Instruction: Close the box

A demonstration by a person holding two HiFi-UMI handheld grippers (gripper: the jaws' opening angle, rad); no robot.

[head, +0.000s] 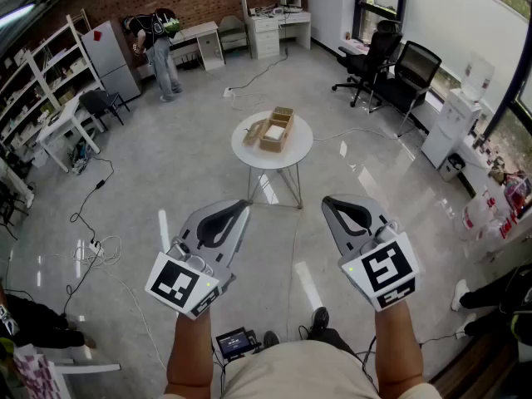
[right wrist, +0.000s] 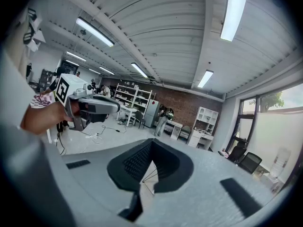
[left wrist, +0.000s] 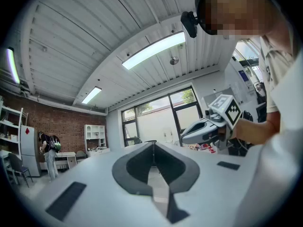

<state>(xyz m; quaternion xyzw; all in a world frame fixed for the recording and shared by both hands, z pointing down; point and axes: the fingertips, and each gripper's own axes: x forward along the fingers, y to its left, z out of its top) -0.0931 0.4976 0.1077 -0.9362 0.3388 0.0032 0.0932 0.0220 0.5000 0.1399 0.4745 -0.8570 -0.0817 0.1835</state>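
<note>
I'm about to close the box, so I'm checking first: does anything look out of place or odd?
Nothing looks damaged or spilled. The box sits open on the round table, flaps spread, with something white inside. Loose cables trail across the floor.

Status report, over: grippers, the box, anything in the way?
Left gripper and right gripper both shut, empty. Box flaps open, on round table well ahead, not yet reached. Only floor between.
</note>
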